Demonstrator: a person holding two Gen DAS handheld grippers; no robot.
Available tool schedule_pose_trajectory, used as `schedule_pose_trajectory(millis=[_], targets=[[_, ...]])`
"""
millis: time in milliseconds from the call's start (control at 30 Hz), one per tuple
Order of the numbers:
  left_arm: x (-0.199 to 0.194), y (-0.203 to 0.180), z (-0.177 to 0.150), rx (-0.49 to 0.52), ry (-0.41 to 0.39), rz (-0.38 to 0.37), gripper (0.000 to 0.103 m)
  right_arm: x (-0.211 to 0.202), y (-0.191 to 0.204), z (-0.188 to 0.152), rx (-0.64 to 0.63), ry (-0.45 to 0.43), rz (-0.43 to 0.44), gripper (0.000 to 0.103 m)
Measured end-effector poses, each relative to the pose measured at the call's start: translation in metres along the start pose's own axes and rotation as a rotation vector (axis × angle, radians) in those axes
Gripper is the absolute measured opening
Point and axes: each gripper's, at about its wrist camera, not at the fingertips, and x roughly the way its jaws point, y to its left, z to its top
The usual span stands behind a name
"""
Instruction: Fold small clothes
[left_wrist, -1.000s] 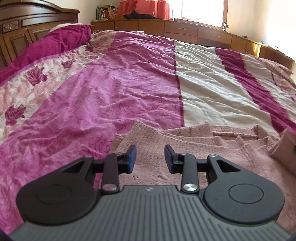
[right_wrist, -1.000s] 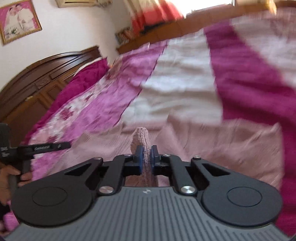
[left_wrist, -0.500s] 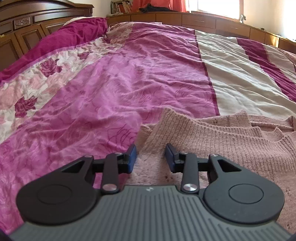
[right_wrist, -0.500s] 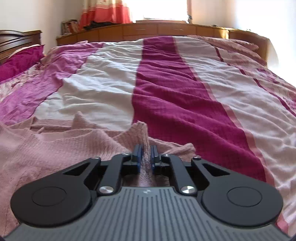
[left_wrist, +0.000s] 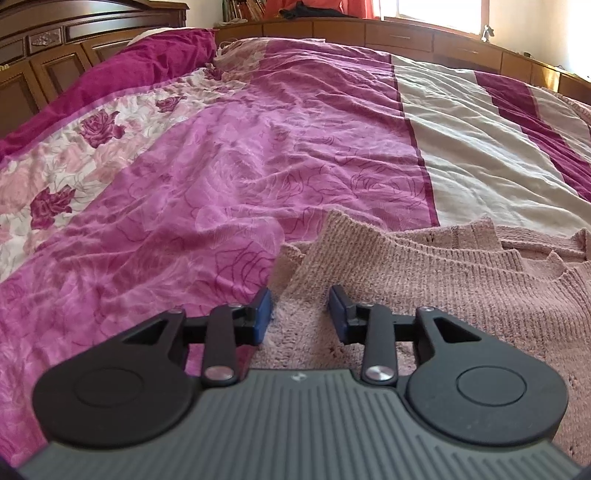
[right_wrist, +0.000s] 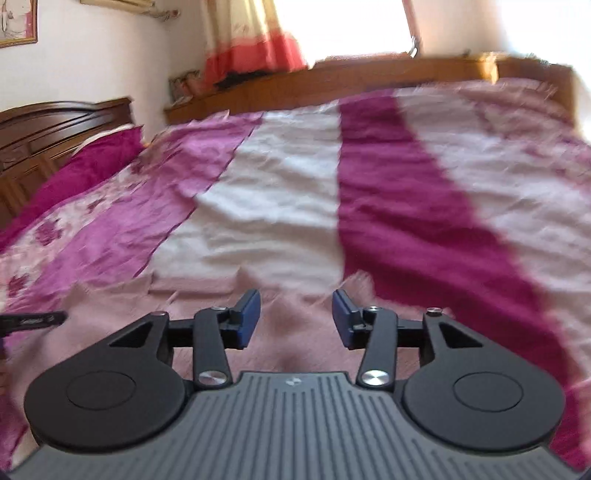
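Right gripper (right_wrist: 295, 317) jaws just opened, pinched fold dropped; sweater (left_wrist: 424, 280) flat on bed (left_wrist: 258, 147) beneath, nothing between pads. Left gripper (left_wrist: 300, 314) jaws part-open, straddling sweater edge ungripped. Fold placed; regrasp likely next.

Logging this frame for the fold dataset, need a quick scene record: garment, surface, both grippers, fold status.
garment: pink knit sweater, lying partly folded, layered edges showing
surface: bed with magenta, floral and cream striped bedspread
left gripper: open, jaws apart over the sweater's near corner, no fabric pinched
right gripper: open, jaws have just been opening, sweater below them, nothing gripped
background: dark wooden headboard, curtained window
image quality: right wrist view motion-blurred
fold status: unfinished, sweater rumpled
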Motion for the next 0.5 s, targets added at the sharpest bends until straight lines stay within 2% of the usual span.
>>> schedule_pose_trajectory(millis=[100,200,267,500], targets=[[0.0,0.003,0.001,-0.01,0.007,-0.002,0.044,0.019,-0.004,-0.009,-0.011,0.072,-0.1,0.055],[-0.003,0.006,0.002,-0.026,0.022,-0.013,0.044,0.018,-0.007,-0.01,0.015,0.057,-0.085,0.058],[-0.008,0.007,0.002,-0.027,0.029,-0.016,0.044,0.014,-0.008,-0.009,0.027,0.045,-0.063,0.065],[-0.033,0.009,0.002,-0.003,0.048,-0.032,0.048,-0.004,-0.011,-0.007,0.116,0.0,-0.052,0.076]])
